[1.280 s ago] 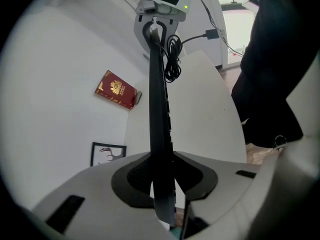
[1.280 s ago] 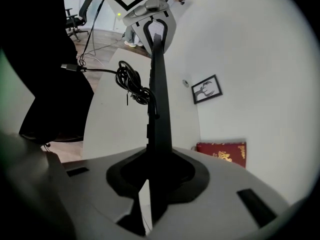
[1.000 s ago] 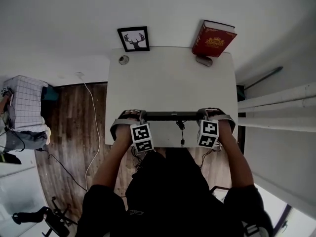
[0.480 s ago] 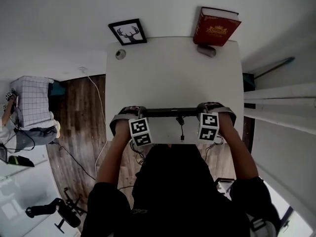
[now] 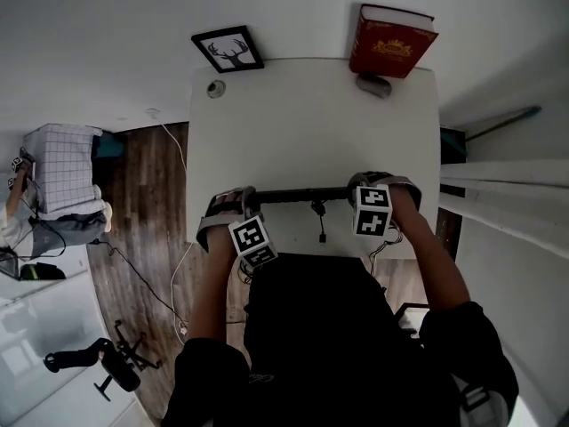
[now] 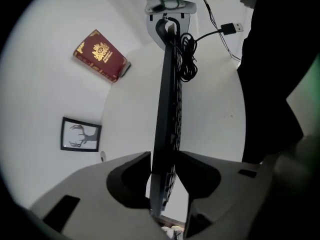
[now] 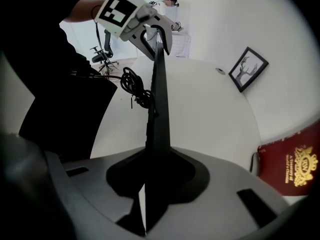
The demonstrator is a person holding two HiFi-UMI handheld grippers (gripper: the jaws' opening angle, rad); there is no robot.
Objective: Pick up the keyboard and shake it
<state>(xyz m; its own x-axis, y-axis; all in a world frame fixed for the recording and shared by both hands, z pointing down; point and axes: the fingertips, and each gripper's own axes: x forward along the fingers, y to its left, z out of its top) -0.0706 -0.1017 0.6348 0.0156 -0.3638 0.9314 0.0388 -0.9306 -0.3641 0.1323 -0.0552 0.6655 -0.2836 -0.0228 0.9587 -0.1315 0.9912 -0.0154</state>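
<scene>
- White table (image 5: 311,123), wood floor (image 5: 142,203); book (image 5: 391,41) at one o'clock.
- Keyboard (image 5: 298,195) edge-on, keys hard to see; right gripper (image 7: 157,154) clamps it, left gripper (image 6: 164,156) has just-widened jaws touching it.

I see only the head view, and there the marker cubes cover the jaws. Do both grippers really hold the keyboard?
Observer: Yes for the right one. In its own view the right gripper is shut tight on the keyboard, which stands on edge.
Operator: And the left one?
Observer: The left gripper has the keyboard between its jaws, touching both, though these jaws have just been opening a little.
Operator: Is the cable plugged in somewhere?
Observer: No. The cable is bundled in a coil against the keyboard, and its USB plug is plugged into nothing.
</scene>
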